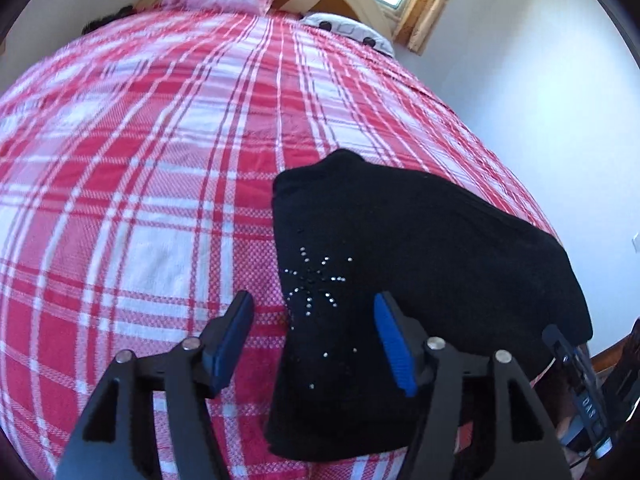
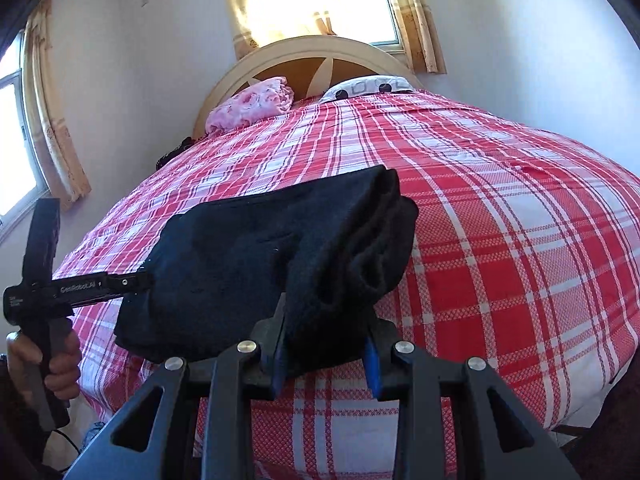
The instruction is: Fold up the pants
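Note:
The black pants [image 1: 400, 248], folded into a thick bundle with a rhinestone star on the cloth, lie near the foot of the red and white plaid bed [image 1: 160, 160]. My left gripper [image 1: 316, 320] is open, its blue pads on either side of the bundle's left edge, with nothing clamped. In the right wrist view the pants [image 2: 260, 256] are a stacked bundle, and my right gripper [image 2: 326, 356] is shut on its near right end. The left gripper's body [image 2: 80, 286] shows at the bundle's left side, held by a hand.
A pink floral pillow [image 2: 252, 106] and a white patterned pillow [image 2: 368, 86] lie at the headboard [image 2: 320, 54]. A window [image 2: 352, 0] is behind it. A white wall [image 1: 540, 100] runs close along the bed's right edge.

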{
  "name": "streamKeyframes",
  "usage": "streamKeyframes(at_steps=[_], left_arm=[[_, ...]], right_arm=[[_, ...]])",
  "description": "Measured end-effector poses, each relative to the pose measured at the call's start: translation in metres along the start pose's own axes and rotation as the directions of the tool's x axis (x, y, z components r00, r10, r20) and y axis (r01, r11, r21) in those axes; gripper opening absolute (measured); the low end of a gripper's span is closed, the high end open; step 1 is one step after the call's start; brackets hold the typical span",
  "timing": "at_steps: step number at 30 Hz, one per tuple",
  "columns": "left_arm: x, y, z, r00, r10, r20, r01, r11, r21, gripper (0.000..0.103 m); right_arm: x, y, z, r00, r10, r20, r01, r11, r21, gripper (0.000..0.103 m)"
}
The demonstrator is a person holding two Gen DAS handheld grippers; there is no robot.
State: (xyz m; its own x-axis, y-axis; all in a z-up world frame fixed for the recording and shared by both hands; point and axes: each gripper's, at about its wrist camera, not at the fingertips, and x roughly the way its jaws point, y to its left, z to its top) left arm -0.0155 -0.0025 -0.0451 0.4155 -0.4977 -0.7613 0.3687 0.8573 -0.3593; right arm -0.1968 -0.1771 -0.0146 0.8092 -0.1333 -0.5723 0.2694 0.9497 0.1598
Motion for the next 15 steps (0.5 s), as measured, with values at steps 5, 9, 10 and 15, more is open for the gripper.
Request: streamKeyframes(at_steps=[5,9,10,15], left_arm=[[0.011,-0.01,-0.006,0.999,-0.043,-0.021,0.043,0.999,-0.004,0.034],[0.002,-0.016,-0.006,0.999,-0.046,0.014,0.045,0.999,0.028,0.02],[-0.001,-0.015,-0.004,0.998,-0.053,0.024,0.053,0.998,0.017,0.02],[-0.022,-0.02,0.004,0.994,-0.015,0.11,0.008,0.998,0.065,0.018]], right_arm=[[0.002,-0.003,-0.001,1.0,0.006,-0.007,-0.006,1.0,0.007,0.032],[0.003,-0.002,-0.001,1.0,-0.001,-0.012,0.001,1.0,0.011,0.032],[0.003,-0.001,0.0,1.0,-0.002,-0.012,0.002,1.0,0.007,0.032],[-0.005,0.018,0.019,1.0,-0.006,0.025,0.008,0.998,-0.065,0.032]])
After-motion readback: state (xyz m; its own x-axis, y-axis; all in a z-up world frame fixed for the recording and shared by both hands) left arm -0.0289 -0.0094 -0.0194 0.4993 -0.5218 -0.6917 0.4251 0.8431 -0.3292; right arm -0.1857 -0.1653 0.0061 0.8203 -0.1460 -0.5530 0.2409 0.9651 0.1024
